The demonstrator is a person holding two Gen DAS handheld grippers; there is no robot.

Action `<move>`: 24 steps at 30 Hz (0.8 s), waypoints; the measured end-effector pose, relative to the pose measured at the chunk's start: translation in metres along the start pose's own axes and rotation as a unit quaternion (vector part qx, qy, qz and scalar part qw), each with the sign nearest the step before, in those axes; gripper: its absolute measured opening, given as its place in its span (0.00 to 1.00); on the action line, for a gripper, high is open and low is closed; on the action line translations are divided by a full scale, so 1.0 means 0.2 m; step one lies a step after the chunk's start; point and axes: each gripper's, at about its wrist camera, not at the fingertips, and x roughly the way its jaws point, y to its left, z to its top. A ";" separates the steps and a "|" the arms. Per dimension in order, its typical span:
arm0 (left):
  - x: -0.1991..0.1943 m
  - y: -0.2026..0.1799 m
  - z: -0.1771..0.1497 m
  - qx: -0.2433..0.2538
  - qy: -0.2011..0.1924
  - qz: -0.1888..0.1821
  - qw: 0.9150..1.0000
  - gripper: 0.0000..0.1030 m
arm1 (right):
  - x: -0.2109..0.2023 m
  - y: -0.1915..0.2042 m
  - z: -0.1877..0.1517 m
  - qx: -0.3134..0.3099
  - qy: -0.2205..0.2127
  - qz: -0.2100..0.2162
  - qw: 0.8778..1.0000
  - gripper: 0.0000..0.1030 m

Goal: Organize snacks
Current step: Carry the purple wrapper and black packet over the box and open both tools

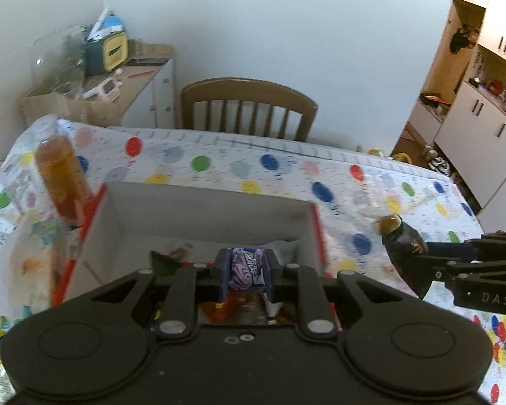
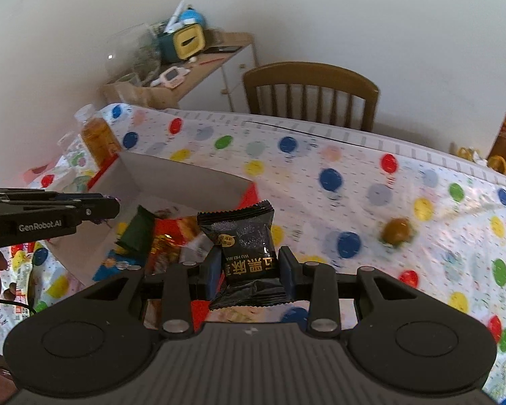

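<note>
Your left gripper (image 1: 246,271) pinched a purple candy (image 1: 246,267) above the red box (image 1: 199,217); your right gripper (image 2: 249,265) clamped a black packet (image 2: 244,241) (box edge just beside).

My left gripper (image 1: 246,275) hangs over the box (image 1: 199,209), packet (image 1: 244,268) clamped. A bottle (image 1: 60,175) stands left of it, perhaps touching. My right gripper (image 2: 249,270), right of the box, holds a sachet (image 2: 246,236).
</note>
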 end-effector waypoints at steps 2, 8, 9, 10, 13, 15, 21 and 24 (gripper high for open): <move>0.01 0.06 -0.01 -0.004 0.004 0.007 1.000 0.17 | 0.04 0.06 0.02 -0.006 0.002 0.002 1.000 0.34; 0.07 0.23 -0.03 -0.015 0.019 0.032 0.999 0.17 | 0.19 0.21 0.06 -0.022 0.013 0.006 1.000 0.34; 0.09 0.25 -0.04 -0.017 0.023 0.037 0.999 0.17 | 0.22 0.23 0.07 -0.024 0.016 0.005 1.000 0.34; 0.11 0.28 -0.04 -0.019 0.027 0.042 0.999 0.17 | 0.25 0.24 0.08 -0.025 0.020 0.004 0.999 0.34; 0.17 0.34 -0.04 -0.024 0.040 0.050 0.998 0.17 | 0.34 0.28 0.10 -0.030 0.029 0.000 0.999 0.34; 0.21 0.36 -0.06 -0.023 0.050 0.050 0.997 0.17 | 0.41 0.31 0.11 -0.036 0.034 -0.005 0.999 0.34; 0.32 0.38 -0.12 -0.012 0.076 0.056 0.995 0.17 | 0.58 0.34 0.11 -0.048 0.057 -0.016 0.997 0.34; 0.37 0.38 -0.13 -0.006 0.083 0.057 0.995 0.17 | 0.64 0.35 0.11 -0.052 0.063 -0.018 0.996 0.34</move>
